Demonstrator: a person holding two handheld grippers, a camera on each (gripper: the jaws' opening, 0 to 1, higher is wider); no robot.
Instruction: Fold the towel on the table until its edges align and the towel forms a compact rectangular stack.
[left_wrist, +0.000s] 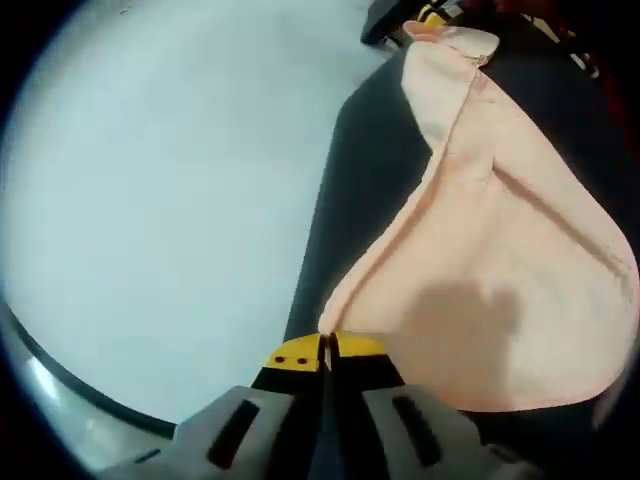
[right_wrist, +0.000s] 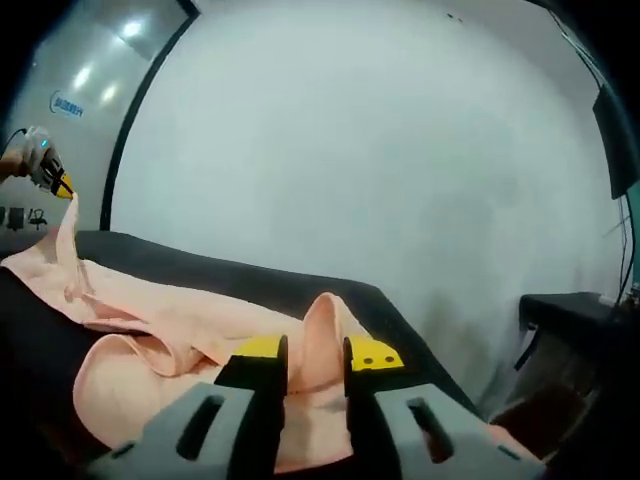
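A peach towel (left_wrist: 500, 280) hangs slack over the black table (left_wrist: 370, 160), stretched between both grippers. My left gripper (left_wrist: 325, 350) is shut, its yellow-tipped jaws pinching one edge of the towel. The towel's far end rises to my right gripper (left_wrist: 428, 16) at the top of the left gripper view. In the right gripper view, the right gripper (right_wrist: 317, 352) is shut on a raised fold of the towel (right_wrist: 170, 320). From there the cloth runs left across the table (right_wrist: 300, 285) and lifts to the left gripper (right_wrist: 45, 172).
A plain white wall (right_wrist: 380, 150) stands behind the table. A glass partition with a dark frame (right_wrist: 120, 150) is at the left of the right gripper view, and a dark desk (right_wrist: 575, 305) stands at the right past the table's end.
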